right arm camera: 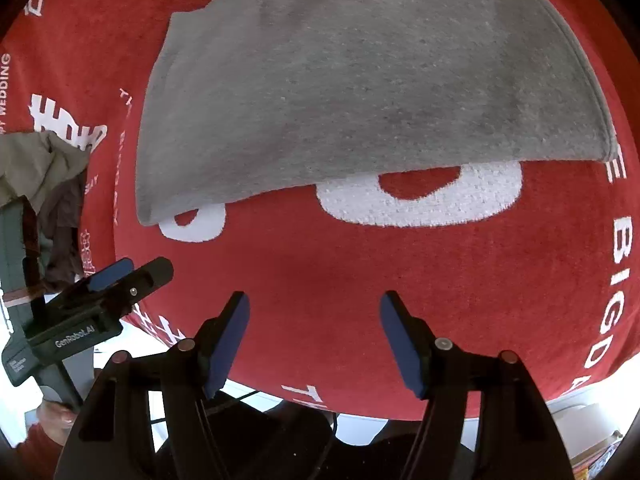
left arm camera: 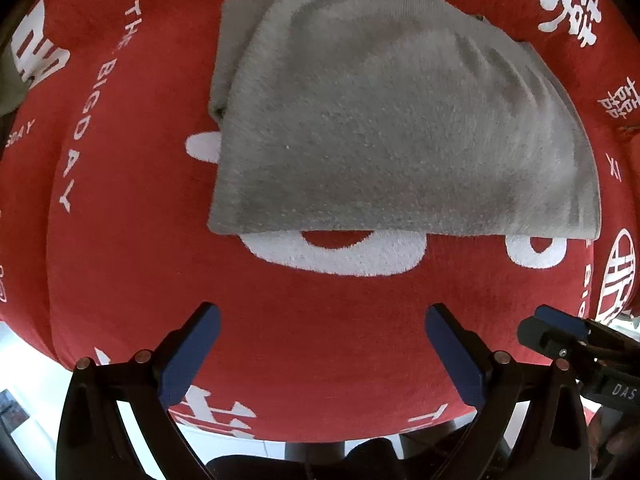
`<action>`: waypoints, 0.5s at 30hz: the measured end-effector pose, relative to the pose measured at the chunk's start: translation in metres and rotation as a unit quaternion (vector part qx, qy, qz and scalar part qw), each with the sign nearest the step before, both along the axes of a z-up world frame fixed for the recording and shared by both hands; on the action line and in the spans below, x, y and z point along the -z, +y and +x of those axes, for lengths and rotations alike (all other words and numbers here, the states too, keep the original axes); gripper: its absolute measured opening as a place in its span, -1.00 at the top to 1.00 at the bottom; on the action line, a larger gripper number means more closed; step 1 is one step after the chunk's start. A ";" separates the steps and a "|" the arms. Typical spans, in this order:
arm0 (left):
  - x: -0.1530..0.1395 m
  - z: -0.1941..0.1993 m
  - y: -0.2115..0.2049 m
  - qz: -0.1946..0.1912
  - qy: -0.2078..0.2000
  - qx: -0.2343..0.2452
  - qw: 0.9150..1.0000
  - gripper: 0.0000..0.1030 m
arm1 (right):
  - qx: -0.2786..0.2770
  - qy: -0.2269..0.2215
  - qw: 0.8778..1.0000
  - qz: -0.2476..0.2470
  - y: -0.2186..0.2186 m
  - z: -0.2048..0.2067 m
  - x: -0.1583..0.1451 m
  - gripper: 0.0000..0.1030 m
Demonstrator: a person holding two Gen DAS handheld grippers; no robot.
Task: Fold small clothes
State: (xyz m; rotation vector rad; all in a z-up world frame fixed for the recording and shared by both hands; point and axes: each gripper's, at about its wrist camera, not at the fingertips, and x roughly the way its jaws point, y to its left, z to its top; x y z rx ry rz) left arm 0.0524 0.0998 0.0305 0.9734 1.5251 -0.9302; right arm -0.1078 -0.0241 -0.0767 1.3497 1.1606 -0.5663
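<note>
Far left: heap of olive/brown clothes (right arm camera: 44, 184) on the cloth's edge. Red cloth (left arm camera: 320, 340) w/ white lettering covers the table; pale floor (left arm camera: 24, 368) below its near edge. Grey folded garment (left arm camera: 400, 128) lies flat mid-cloth. Left gripper (left arm camera: 322, 352) and right gripper (right arm camera: 314, 340): fingers apart, holding nothing, near edge, short of garment.

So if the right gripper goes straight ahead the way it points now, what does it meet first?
Probably the red cloth, bare between the open right gripper and the folded grey garment. The garment's near edge comes next; depth is unclear.
</note>
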 end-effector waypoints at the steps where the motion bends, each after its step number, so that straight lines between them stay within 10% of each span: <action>1: 0.002 -0.001 -0.001 0.002 0.002 -0.003 1.000 -0.99 | 0.000 0.000 1.000 0.001 0.000 -0.001 0.001 -0.38; 9: 0.013 0.000 -0.002 0.000 -0.004 -0.036 0.999 -0.99 | -0.001 -0.001 1.000 0.006 -0.002 -0.005 0.004 -0.38; 15: 0.023 0.018 0.004 -0.020 0.064 -0.115 0.991 -0.99 | -0.001 -0.008 1.000 0.008 -0.005 -0.007 0.006 -0.38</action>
